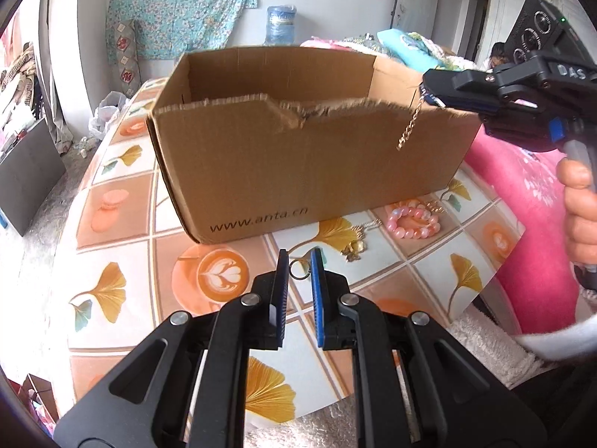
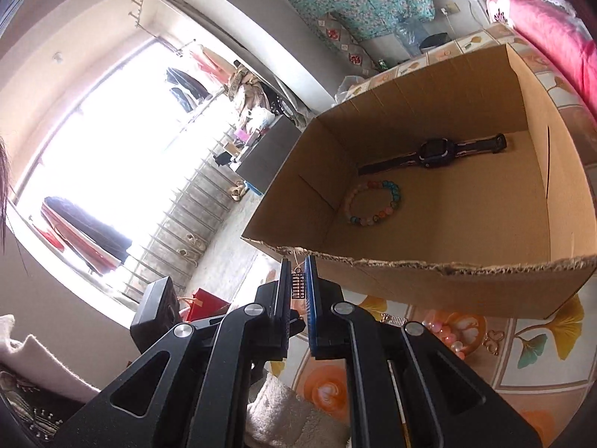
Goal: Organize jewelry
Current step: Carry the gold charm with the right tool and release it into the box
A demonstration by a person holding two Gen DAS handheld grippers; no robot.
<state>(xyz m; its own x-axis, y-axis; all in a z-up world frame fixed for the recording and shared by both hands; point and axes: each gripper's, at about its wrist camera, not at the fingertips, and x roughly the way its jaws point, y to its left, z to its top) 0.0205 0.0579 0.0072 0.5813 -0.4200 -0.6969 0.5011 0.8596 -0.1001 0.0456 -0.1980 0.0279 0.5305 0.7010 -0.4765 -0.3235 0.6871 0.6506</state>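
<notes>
An open cardboard box (image 1: 298, 156) stands on the patterned table (image 1: 123, 201). In the right wrist view the box (image 2: 466, 272) holds a dark watch (image 2: 433, 155) and a multicoloured bead bracelet (image 2: 373, 203). My right gripper (image 1: 433, 91) is shut on a gold chain (image 1: 408, 127) that dangles over the box's near right rim; its small charm (image 2: 297, 285) sits between the pads. My left gripper (image 1: 299, 261) is open and empty, low over the table, with a small ring (image 1: 299, 270) between its fingertips. A pink bead bracelet (image 1: 412, 220) and gold trinkets (image 1: 354, 250) lie in front of the box.
A pink cushion (image 1: 530, 224) lies right of the table. A white fluffy cloth (image 1: 485, 339) covers the near edge. A water bottle (image 1: 280, 24) stands behind the box. A black unit (image 1: 26, 171) sits on the floor at left.
</notes>
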